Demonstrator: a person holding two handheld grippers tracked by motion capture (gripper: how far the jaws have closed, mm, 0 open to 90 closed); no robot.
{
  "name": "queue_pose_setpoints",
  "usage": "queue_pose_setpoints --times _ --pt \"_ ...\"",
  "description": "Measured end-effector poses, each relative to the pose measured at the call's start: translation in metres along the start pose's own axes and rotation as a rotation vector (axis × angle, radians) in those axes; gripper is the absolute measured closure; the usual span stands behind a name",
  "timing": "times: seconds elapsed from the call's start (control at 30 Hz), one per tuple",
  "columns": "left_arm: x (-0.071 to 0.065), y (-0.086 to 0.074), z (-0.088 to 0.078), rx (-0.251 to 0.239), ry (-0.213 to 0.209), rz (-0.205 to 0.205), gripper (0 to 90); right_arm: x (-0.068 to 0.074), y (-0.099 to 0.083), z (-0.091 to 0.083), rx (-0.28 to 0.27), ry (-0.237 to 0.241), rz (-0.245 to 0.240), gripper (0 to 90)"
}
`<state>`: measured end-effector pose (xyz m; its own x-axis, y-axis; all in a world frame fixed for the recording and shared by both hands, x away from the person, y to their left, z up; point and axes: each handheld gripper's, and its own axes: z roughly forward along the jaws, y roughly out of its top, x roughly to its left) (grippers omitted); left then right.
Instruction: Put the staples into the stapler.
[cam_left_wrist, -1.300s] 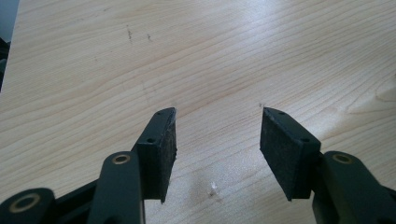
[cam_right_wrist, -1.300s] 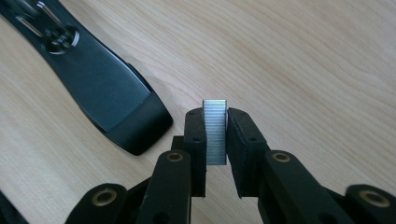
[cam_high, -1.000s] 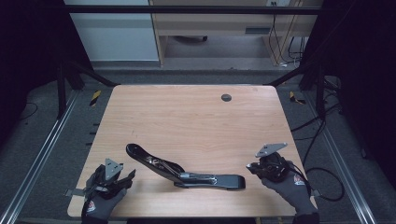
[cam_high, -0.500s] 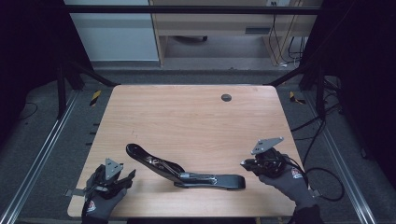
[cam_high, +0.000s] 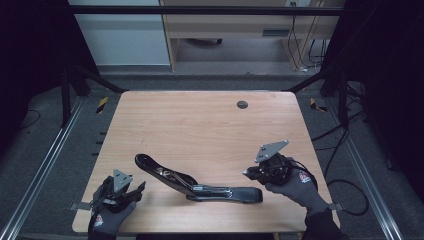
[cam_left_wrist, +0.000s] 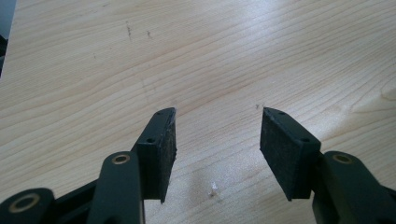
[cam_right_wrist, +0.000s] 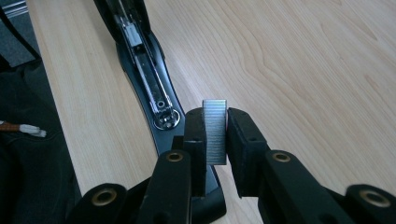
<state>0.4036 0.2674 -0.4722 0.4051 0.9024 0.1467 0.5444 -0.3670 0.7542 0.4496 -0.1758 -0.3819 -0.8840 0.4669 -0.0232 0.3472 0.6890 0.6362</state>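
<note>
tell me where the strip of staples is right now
The strip of staples is pinched between the right gripper's jaws, held just above the near end of the opened black stapler at the table's front right.

floor (cam_high: 60, 165): grey carpet | desk (cam_high: 225, 25) behind (pale wood) | surroundings dark

No legible text, label, brand or number in any view; the glove (cam_high: 301, 181) at lower right of the high view bears a small emblem, too blurred to read
</note>
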Motion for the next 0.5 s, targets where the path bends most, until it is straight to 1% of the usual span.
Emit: queue_pose_setpoints --times 0.1,0.27,0.5 --pt "0.0 0.0 0.0 0.0 -0.001 -0.002 45.5 0.001 0.005 0.004 0.0 0.016 -0.021 78.3" --pt "0.0 0.0 0.001 0.0 -0.002 -0.001 45.5 0.001 0.012 0.007 -0.011 0.035 -0.037 78.3" --pt "0.0 0.0 0.001 0.001 -0.002 -0.001 45.4 0.0 0.02 0.012 -0.01 0.043 -0.059 78.3"
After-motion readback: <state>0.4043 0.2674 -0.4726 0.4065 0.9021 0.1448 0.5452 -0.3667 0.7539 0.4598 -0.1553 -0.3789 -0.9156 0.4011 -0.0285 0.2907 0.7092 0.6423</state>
